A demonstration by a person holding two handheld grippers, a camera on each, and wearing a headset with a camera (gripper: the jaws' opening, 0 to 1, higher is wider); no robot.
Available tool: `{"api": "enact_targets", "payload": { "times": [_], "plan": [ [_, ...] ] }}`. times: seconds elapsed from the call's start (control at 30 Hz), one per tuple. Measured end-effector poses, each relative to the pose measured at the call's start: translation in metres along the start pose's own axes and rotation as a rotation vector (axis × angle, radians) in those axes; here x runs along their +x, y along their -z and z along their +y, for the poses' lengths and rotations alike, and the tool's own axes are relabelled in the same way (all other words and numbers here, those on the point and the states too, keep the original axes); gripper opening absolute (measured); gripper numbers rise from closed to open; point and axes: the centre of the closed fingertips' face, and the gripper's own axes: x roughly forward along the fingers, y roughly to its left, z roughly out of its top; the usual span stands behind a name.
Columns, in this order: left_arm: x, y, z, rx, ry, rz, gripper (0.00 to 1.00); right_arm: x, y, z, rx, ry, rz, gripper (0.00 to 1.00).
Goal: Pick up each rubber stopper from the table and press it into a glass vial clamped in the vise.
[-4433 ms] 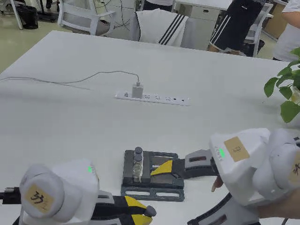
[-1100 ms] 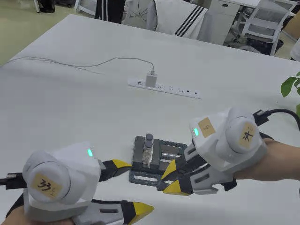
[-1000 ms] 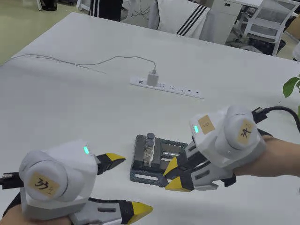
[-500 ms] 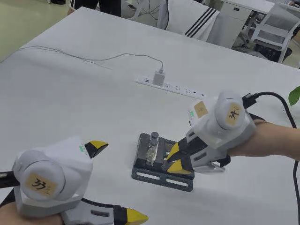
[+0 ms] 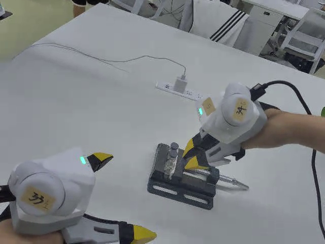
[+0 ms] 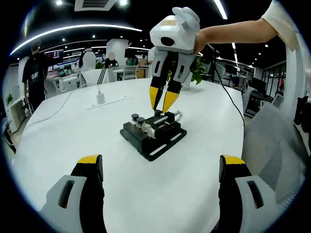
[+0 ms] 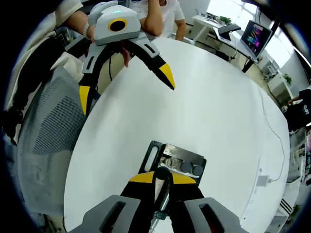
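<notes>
A small black vise sits on the white table with two glass vials clamped in it, each capped by a grey rubber stopper. My right gripper hovers over the vise's screw end, jaws shut with nothing held. In the right gripper view the yellow tips meet above the vise, with the stoppers just beyond. My left gripper is wide open and empty at the lower left, a hand's width short of the vise.
The vise's metal handle rod sticks out to the right. A white power strip with a charger and cable lies farther back. A black cable trails from my right gripper. Chairs and people stand beyond the table's far edge.
The left gripper, which held a stopper 4.4 s ago, is now open, empty and drawn back. The right gripper has come over the vise's screw end and its jaws have closed.
</notes>
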Motion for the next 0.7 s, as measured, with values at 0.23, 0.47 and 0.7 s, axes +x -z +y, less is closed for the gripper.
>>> {"api": "enact_targets", "payload": {
  "times": [0.23, 0.47, 0.7],
  "plan": [
    [0.001, 0.003, -0.001, -0.016, -0.004, -0.003, 0.99, 0.006, 0.001, -0.008, -0.042, -0.032, 0.046, 0.05],
    [0.002, 0.007, -0.002, -0.028, -0.003, 0.005, 0.99, 0.016, 0.003, -0.010, -0.051, -0.057, 0.083, 0.05],
    [0.002, 0.007, -0.001, -0.036, -0.010, 0.004, 0.97, 0.024, 0.002, -0.013, -0.036, -0.070, 0.095, 0.05]
  ]
}}
